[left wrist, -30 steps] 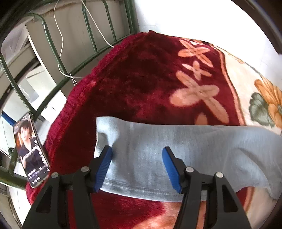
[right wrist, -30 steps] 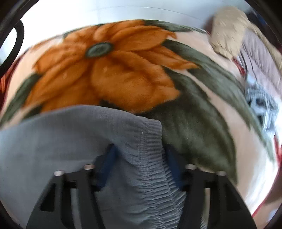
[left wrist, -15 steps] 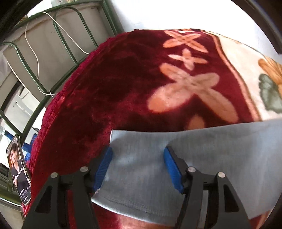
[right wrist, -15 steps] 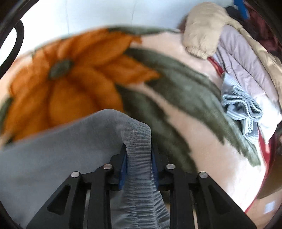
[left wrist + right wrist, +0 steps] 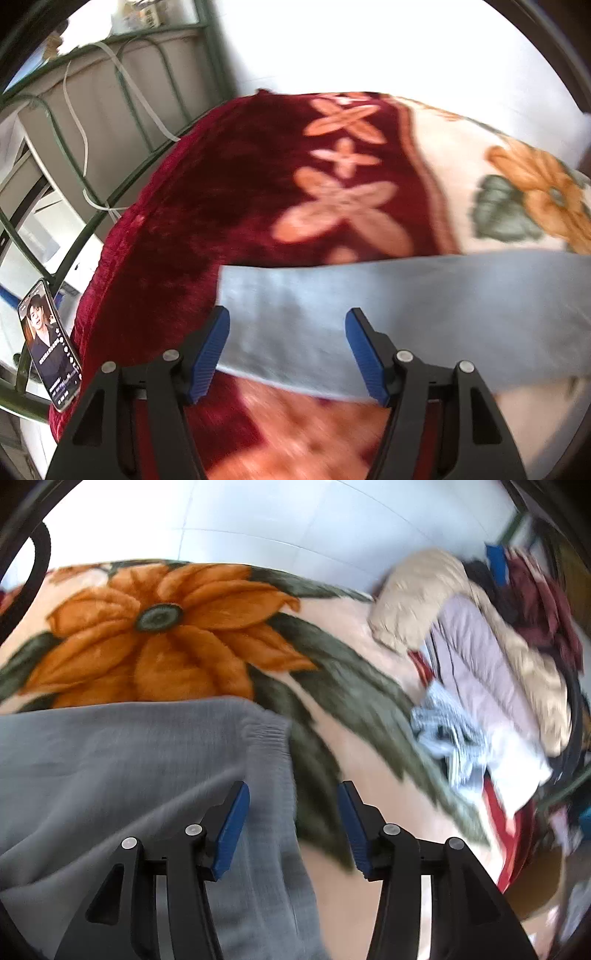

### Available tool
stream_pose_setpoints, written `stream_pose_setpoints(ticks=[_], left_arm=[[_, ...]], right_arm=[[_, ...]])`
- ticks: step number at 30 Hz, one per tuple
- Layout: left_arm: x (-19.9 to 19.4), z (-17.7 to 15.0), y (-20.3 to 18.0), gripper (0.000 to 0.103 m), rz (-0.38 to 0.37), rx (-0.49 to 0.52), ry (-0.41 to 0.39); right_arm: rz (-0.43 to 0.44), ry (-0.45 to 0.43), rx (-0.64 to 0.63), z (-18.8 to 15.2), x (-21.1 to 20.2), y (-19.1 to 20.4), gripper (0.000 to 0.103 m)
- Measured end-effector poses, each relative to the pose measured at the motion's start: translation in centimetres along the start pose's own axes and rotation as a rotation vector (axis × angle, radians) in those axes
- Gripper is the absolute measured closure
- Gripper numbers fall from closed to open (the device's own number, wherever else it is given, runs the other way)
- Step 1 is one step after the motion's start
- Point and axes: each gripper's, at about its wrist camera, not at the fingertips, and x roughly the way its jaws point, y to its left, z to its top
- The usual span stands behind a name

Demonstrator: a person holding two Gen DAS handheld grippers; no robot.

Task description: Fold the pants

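Grey pants lie flat on a flowered blanket. In the left wrist view the leg end (image 5: 388, 306) stretches across the blanket (image 5: 229, 192). My left gripper (image 5: 286, 350) is open, its blue pads above the hem end, holding nothing. In the right wrist view the elastic waistband (image 5: 267, 746) lies on the blanket's green leaf pattern (image 5: 354, 701). My right gripper (image 5: 293, 827) is open just above the waistband edge, with nothing between the pads.
A green metal bed frame (image 5: 55, 122) with white cables runs along the left. A phone (image 5: 50, 343) leans at the blanket's left edge. A pile of clothes (image 5: 491, 672) lies at the right of the bed. A white wall stands behind.
My right gripper was shut on the waistband half a second ago and has opened and let it go. The left gripper stayed open and shifted slightly over the hem.
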Motion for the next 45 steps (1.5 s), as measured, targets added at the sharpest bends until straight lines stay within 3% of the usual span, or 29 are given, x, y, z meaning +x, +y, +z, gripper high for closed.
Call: stream_pose_setpoints(ticks=[10, 19, 31, 37, 41, 45], left_arm=[[-6.5, -3.7, -6.0, 0.034, -0.226, -0.003, 0.005], [-10.2, -8.1, -11.4, 0.034, -0.338, 0.112, 0.055], [-15.6, -14.1, -18.3, 0.034, -0.538, 0.324, 0.071], [-15.1, -16.5, -21.4, 0.034, -0.593, 0.390, 0.087], [-13.0, -17.1, -22.2, 0.034, -0.544, 0.386, 0.132], [-11.2, -17.3, -21.5, 0.034, -0.531, 0.334, 0.175]], right_arm=[[0.077, 0.071, 0.165, -7.7, -3.7, -5.8, 0.052], [0.086, 0.123, 0.229, -14.9, -5.3, -7.5, 0.052], [0.219, 0.135, 0.310, -17.8, -7.1, -5.9, 0.051], [0.272, 0.198, 0.280, -19.5, -5.8, -3.8, 0.052], [0.287, 0.230, 0.307, -20.3, -5.1, -3.4, 0.051], [0.388, 0.251, 0.333, -20.3, -4.6, -3.0, 0.053]])
